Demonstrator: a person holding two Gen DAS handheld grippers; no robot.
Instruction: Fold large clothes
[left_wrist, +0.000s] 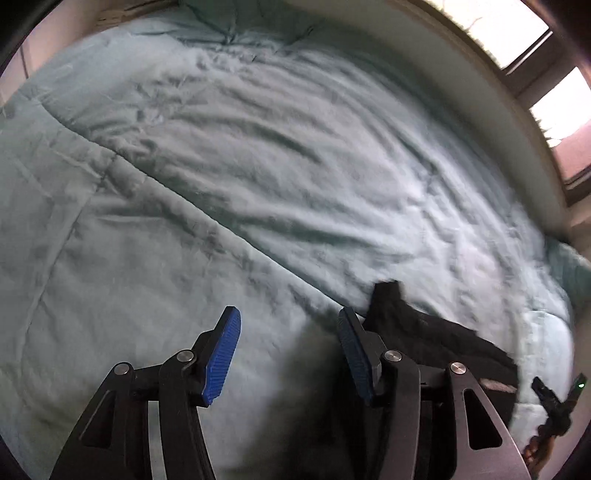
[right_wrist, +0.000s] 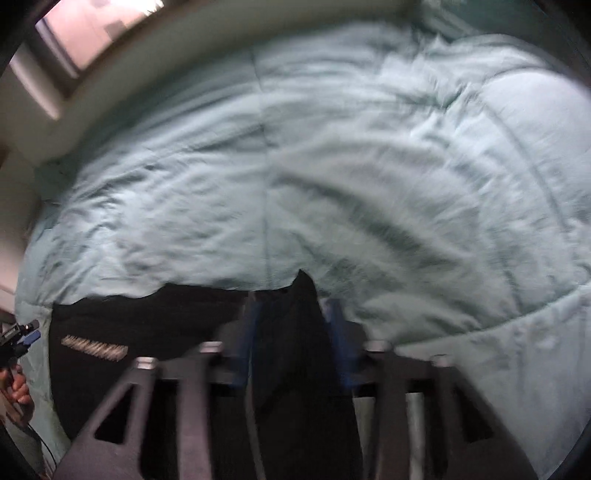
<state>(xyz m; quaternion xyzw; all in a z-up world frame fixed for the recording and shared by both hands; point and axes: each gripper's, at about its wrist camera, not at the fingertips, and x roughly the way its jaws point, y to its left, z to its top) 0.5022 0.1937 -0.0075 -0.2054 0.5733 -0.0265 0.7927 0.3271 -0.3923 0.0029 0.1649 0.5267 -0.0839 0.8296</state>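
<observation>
Two handheld grippers hang over a bed, both pointing steeply down. Nearest, the left gripper (left_wrist: 290, 354) has its jaws standing apart with nothing between the blue pads, only bedding below. The right gripper (right_wrist: 295, 350) is blurred; its jaws look parted too, with a strip of the black garment (right_wrist: 155, 321) lying between them, and the pads do not seem to press on it.

That garment lies on the near edge of the bed, just right of the left gripper, a pale label showing on it.

Risk, as a judgement: with the cloth loose, a fold could slump or spring open, and jaws closing again might pinch the soft comforter (left_wrist: 258, 166) along with the garment.

Beyond, the rumpled pale green comforter covers the bed up to a light wall and a bright window (left_wrist: 517, 33).
</observation>
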